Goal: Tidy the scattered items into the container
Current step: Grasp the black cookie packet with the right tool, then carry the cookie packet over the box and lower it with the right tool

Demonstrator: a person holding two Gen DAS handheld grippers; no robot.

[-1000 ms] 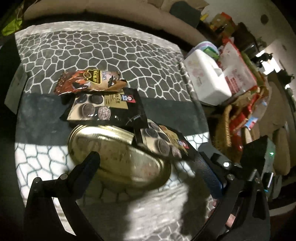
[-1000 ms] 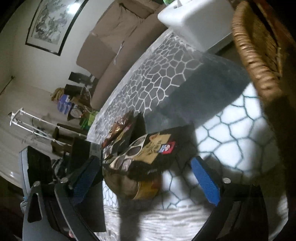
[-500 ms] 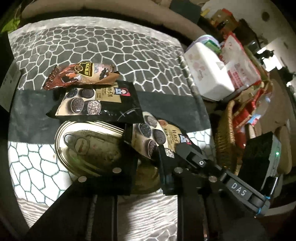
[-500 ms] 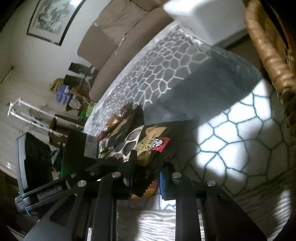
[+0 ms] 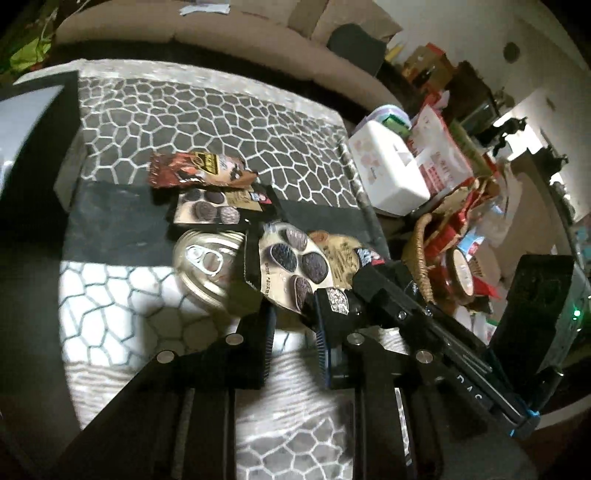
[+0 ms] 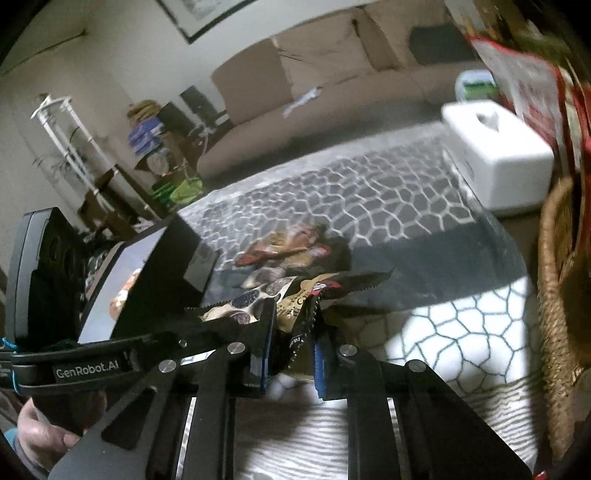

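The right gripper (image 6: 290,341) pinches the cookie bag (image 6: 295,295), hiding its lower edge. The left gripper (image 5: 293,325) is nearly shut (hold unclear). The basket (image 6: 554,295) sits right of the jaws.

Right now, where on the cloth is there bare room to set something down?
Free: the patterned cloth behind the red snack bag, toward the sofa; and the lit patch left of the tin. Crowded: the middle, where tin and cookie packs overlap, and the right edge by the white box and wicker basket.
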